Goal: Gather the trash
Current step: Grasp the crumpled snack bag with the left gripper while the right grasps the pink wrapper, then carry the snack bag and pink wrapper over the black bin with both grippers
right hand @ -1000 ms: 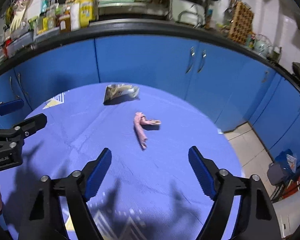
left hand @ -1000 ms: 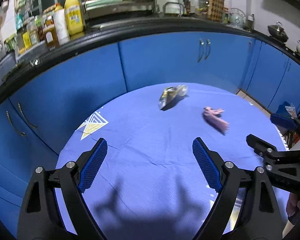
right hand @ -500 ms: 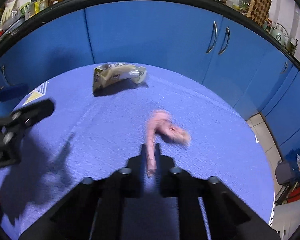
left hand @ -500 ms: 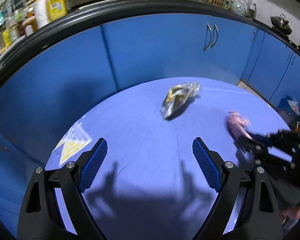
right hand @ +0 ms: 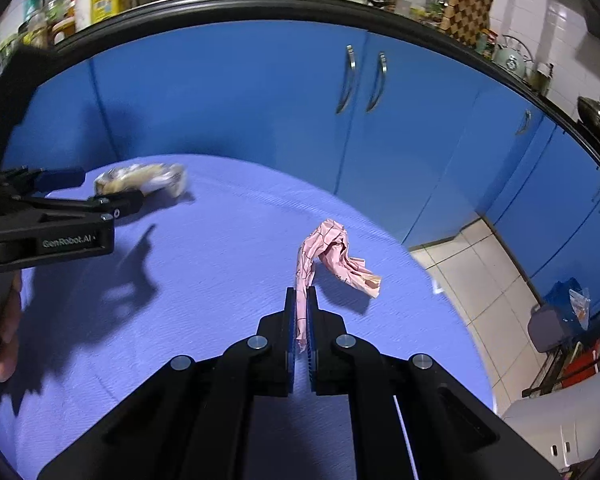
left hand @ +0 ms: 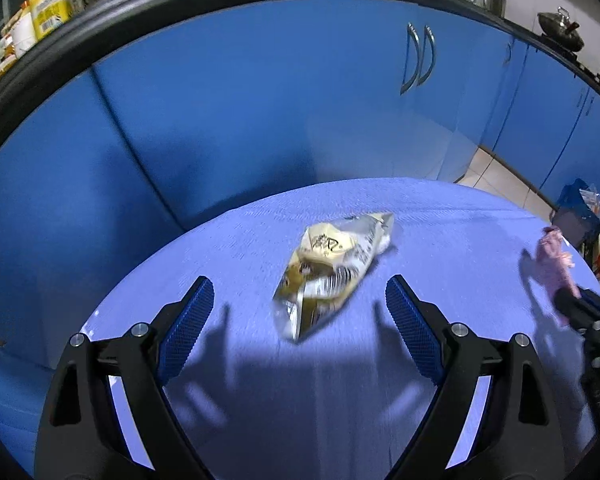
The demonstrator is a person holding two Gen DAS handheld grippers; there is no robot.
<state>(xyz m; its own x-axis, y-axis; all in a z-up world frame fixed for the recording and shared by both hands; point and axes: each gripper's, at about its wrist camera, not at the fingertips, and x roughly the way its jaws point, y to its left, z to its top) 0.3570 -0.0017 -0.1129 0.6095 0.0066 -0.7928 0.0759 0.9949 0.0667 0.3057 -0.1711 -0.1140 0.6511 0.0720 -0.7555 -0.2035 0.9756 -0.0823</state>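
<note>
Now, the risks from this position:

Right gripper (right hand: 300, 300): the jaws are closed on the near tail of the pink paper (right hand: 332, 252); the crumpled end lies beyond the tips on the cloth (right hand: 220, 280).
Paper risk: only a thin strip is between the pads, so I judge it can tear or slide out when lifted, because most of the paper hangs outside the grip.
Left gripper (left hand: 300, 300): the jaws stand wide and hold nothing; the bag (left hand: 328, 268) lies on the cloth between and just beyond the tips, not touched.
Bag risk: the foil looks light and slippery, so if the jaws close too high they may only push it forward or pinch a loose edge.
Cloth risk: if a finger comes too low, it can catch the cloth and drag it together with the trash.
Crossing risk: the two grippers work near each other, so a sideways move may knock one against the other.
Bin: I see none in either view, so the drop place is not known.
</note>
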